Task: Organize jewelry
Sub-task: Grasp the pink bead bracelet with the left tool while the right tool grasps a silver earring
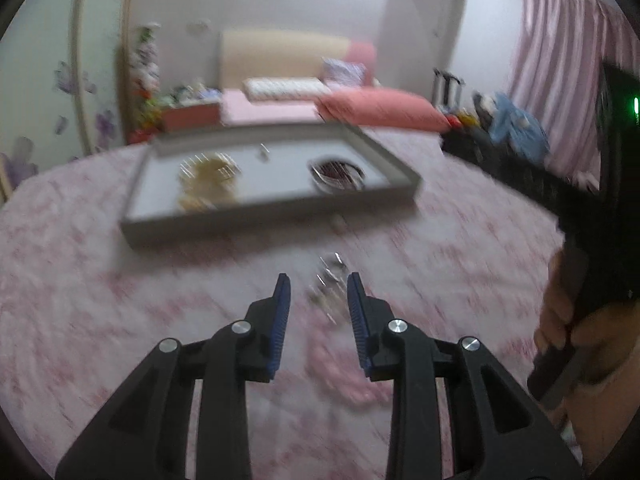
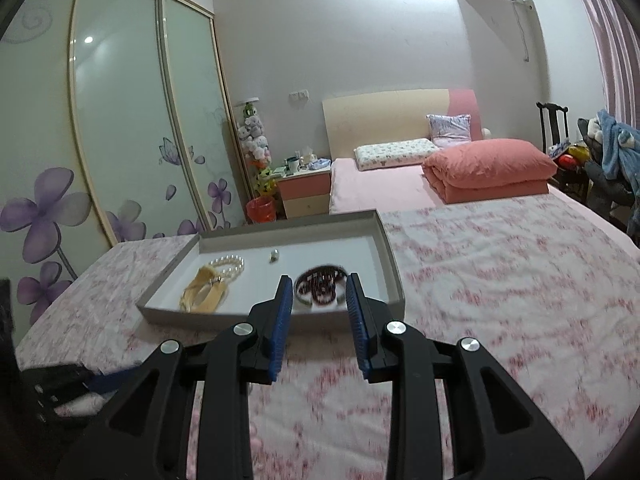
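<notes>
A grey shallow tray [image 1: 276, 222] [image 2: 390, 258] sits on a pink floral cloth. In it lie a pearl bracelet [image 2: 230, 266], a yellowish band [image 2: 202, 294], a small ring [image 2: 274, 255] and dark beaded bracelets [image 2: 320, 286] [image 1: 338, 174]. A blurred silvery jewelry piece [image 1: 328, 280] lies on the cloth in front of the tray, between the tips of my open left gripper [image 1: 318, 280]. My right gripper [image 2: 318, 282] is open and empty, above the cloth just short of the tray's near wall.
The cloth-covered surface [image 2: 500, 300] stretches right. A bed with a pink folded quilt [image 2: 488, 170], a nightstand [image 2: 306, 192] and a flowered wardrobe [image 2: 120, 140] stand behind. The right hand and its gripper body [image 1: 580, 272] show at the left wrist view's right edge.
</notes>
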Motion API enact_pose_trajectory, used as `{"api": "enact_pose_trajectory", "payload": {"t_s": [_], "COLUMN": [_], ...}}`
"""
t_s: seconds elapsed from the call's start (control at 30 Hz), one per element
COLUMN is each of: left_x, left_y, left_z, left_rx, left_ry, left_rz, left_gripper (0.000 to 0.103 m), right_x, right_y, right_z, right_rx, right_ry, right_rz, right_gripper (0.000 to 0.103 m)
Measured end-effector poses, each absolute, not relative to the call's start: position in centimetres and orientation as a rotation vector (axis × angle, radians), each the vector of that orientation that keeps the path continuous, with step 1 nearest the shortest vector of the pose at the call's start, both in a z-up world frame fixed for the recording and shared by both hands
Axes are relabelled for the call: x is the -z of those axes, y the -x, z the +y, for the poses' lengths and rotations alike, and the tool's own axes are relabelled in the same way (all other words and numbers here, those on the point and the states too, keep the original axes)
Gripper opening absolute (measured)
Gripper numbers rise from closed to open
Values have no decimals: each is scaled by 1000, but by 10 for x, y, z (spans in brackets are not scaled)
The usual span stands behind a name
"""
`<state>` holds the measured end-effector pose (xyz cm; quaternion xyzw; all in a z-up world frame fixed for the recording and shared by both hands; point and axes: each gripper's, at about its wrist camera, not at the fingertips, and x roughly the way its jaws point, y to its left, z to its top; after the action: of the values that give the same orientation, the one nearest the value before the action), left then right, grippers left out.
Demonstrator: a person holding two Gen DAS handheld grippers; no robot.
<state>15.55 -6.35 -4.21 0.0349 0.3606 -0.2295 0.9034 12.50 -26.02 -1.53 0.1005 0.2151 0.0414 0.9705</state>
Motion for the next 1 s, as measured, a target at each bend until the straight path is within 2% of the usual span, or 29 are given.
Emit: {"api": "enact_pose_trajectory", "payload": {"t_s": [0.3,0.33,0.43,0.6,0.83,1.0], "left_x": [77,77,79,77,75,72], "left_y": [-159,-159,-158,-154,-148,-178], "left_z": [-83,-82,-85,-79,-33,17], "left_rx": [460,461,453,448,352,152], "left_ry": [-157,-158,-197,-227,-248,-174], "left_rz": [898,895,891,888,887,907], "left_gripper": [30,29,16,14,14,14], "right_x": [14,14,15,18,24,36], "right_y": [-111,-111,-112,-113,-116,-119], "right_z": [-263,-263,-262,-256,-245,-227], "right_rx": [-88,-90,-96,-112,-157,-234], "right_ry": [-214,-214,-221,-214,-194,-165], "right_rz": [419,418,421,429,474,554], "right_gripper": [29,29,29,29,29,29]}}
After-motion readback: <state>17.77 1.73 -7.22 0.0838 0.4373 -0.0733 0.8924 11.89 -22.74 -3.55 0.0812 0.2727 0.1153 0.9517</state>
